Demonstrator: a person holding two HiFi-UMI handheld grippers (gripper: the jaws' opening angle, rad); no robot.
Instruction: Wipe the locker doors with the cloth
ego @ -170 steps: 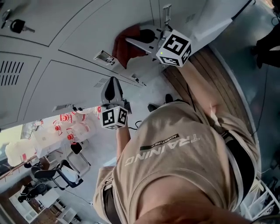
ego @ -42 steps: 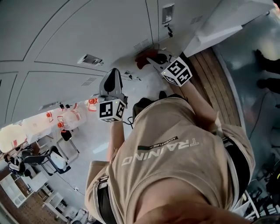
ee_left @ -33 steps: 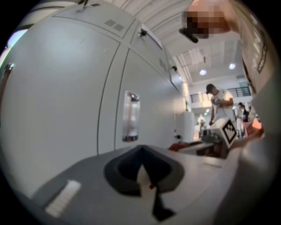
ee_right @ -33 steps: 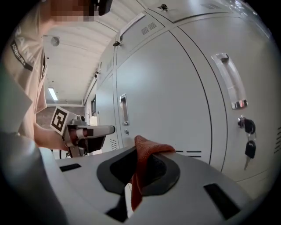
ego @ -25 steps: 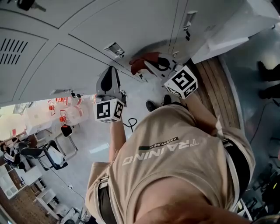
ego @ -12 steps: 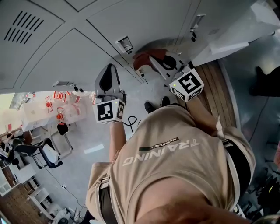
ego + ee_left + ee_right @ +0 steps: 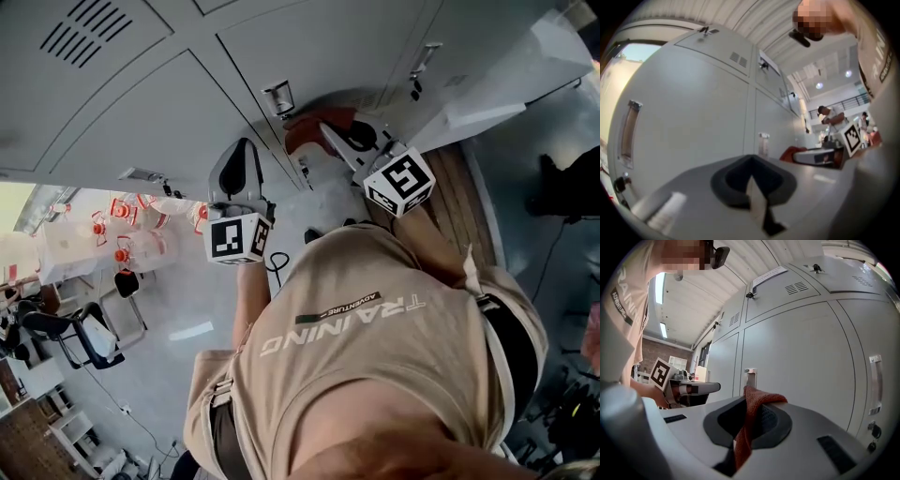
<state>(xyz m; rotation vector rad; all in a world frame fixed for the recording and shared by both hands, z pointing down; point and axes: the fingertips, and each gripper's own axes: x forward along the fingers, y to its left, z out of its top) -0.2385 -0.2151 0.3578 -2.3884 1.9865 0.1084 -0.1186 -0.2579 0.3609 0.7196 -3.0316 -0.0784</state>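
The red cloth (image 7: 312, 131) is pinched in my right gripper (image 7: 323, 133) and pressed against a grey locker door (image 7: 169, 103), just beside a small metal latch (image 7: 278, 97). In the right gripper view the cloth (image 7: 749, 420) hangs folded between the jaws of the right gripper (image 7: 752, 401), facing a door with a latch (image 7: 750, 376). My left gripper (image 7: 239, 155) is held off the doors to the left of the cloth, shut with nothing in it. The left gripper view has this gripper (image 7: 752, 183) in front and the cloth (image 7: 793, 153) at the right.
An open locker door (image 7: 497, 84) juts out at the right above a wooden floor strip (image 7: 473, 197). Vent slits (image 7: 94, 23) mark an upper door. Chairs (image 7: 66, 333) and red-capped bottles (image 7: 127, 248) stand at the left. Someone's dark legs (image 7: 562, 187) are at the far right.
The cloth, spread wide on a door 6.8 s ago, is now bunched small beside the latch. Over the last second both grippers keep their places while the head view turns.
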